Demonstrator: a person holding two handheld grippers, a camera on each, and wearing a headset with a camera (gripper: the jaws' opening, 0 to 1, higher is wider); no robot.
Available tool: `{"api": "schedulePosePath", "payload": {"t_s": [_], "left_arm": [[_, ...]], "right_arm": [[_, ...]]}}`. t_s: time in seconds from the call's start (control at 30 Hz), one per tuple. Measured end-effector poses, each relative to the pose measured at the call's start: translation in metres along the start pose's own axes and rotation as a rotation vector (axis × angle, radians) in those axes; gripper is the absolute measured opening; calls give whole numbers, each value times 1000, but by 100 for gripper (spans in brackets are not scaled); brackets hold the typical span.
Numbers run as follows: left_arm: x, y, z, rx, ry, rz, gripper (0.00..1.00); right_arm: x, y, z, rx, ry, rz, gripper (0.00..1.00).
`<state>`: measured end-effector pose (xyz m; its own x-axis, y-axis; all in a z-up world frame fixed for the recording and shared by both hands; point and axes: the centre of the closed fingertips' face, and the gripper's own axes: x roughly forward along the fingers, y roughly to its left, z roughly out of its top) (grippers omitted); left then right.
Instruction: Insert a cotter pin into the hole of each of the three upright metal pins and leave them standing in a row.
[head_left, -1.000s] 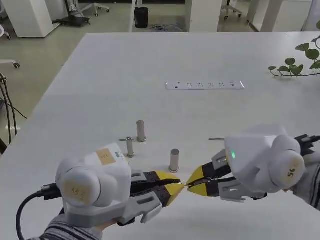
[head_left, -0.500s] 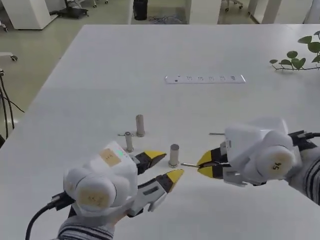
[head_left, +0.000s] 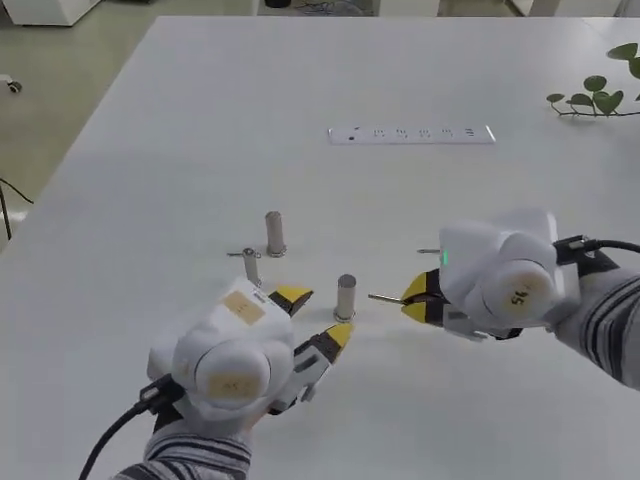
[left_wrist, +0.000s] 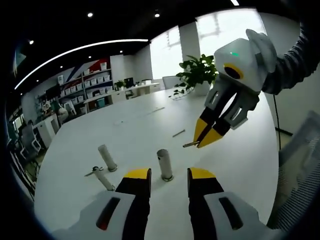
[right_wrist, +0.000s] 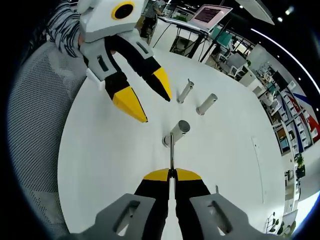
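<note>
White workbench top (head_left: 200, 120) spreads out beneath me, and closest to the headset sits my left gripper (head_left: 315, 314), its yellow-tipped jaws now spread apart and holding nothing. A second ago those jaws met the tips of my right gripper (head_left: 415, 298) over the thin grey cotter pin (head_left: 385, 298). Since then they have let go and swung towards the nearest short grey metal pin (head_left: 345, 297), which stands upright just beyond the gap between them, untouched. A little further off, the right gripper has its jaws clamped on the cotter pin and now carries it alone. It holds the pin level, with the free end aimed at that nearest metal pin and just short of it. In the right gripper view the two line up, though I cannot make out the hole itself. I read this as the handover finished and the insertion about to start, with the left gripper placed to steady the post. Behind, the slim metal pin with a cotter pin across its top (head_left: 251, 265) looks done, and the taller bare metal pin (head_left: 274, 232) beyond it waits. A spare loose cotter pin (head_left: 428, 251) lies flat near the right gripper, presumably for that one. Far back lie a white power strip (head_left: 410, 134) and green plant leaves (head_left: 600, 95).
</note>
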<state>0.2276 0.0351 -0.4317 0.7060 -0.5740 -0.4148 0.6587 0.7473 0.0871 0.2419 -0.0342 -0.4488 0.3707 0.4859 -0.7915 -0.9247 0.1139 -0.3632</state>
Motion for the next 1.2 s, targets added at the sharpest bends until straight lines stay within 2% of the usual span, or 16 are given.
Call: {"api": "schedulePosePath", "payload": {"t_s": [0.33, 0.47, 0.8, 1.2], "left_arm": [[25, 9, -13, -14, 53, 17, 24], [35, 10, -14, -26, 58, 20, 24], [51, 8, -17, -66, 69, 23, 21], [59, 7, -19, -106, 79, 30, 16]], "right_arm": [[17, -16, -6, 0, 24, 1, 0], [21, -19, -8, -10, 28, 5, 0], [28, -17, -6, -25, 30, 25, 0], [25, -13, -5, -26, 36, 32, 0]]}}
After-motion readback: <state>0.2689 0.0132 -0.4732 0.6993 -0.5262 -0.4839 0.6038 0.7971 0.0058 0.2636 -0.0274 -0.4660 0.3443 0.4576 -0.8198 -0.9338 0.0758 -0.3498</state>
